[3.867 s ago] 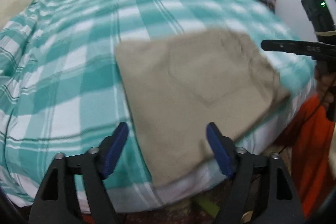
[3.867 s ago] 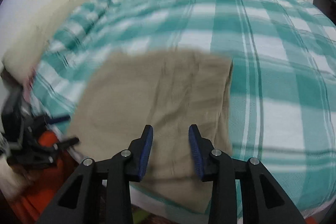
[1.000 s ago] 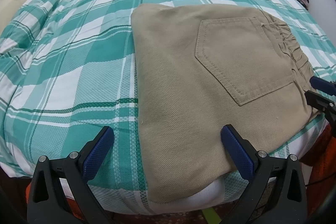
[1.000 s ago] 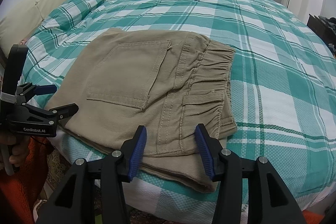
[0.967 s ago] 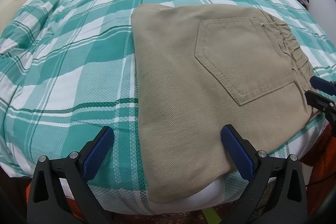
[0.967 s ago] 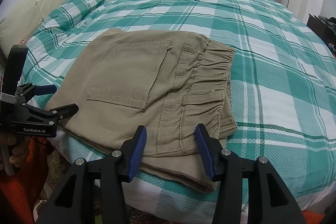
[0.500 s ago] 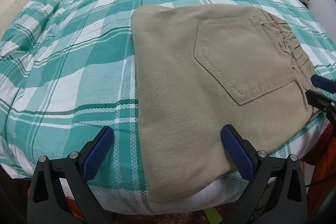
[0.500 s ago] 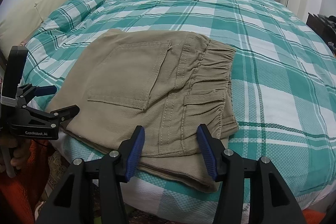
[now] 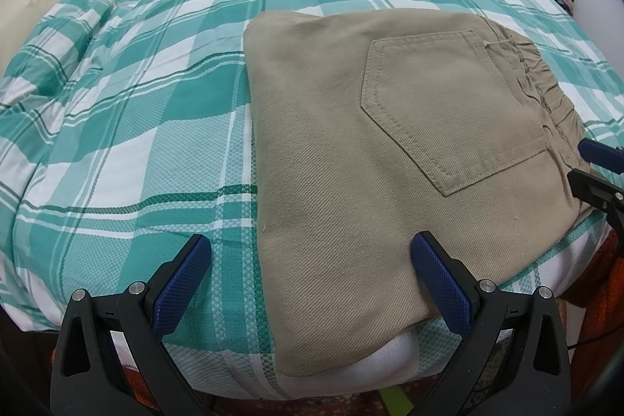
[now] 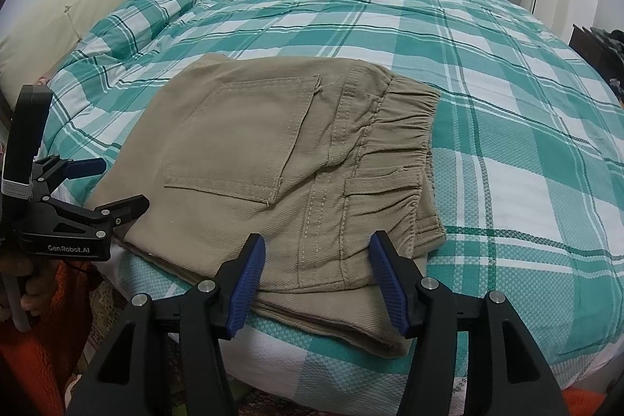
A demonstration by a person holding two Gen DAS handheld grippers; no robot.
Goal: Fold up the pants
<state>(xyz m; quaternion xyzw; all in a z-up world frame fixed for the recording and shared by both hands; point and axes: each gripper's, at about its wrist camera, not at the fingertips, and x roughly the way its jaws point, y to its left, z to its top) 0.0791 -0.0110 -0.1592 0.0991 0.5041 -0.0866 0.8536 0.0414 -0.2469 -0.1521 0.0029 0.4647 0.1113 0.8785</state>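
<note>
khaki pants (image 9: 370,158) folded flat at near edge of bed (image 9: 156,65), back pocket up, left gripper (image 9: 312,283) jaws wide apart, holding nothing, right gripper (image 10: 318,279) jaws just been opening, clear of the fabric

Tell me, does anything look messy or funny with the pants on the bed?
A little. The folded pants lie at the very edge of the bed, one corner hanging off. On the near side the lower layers poke out unevenly beneath the top one. Both claws are open and hold nothing.
</note>
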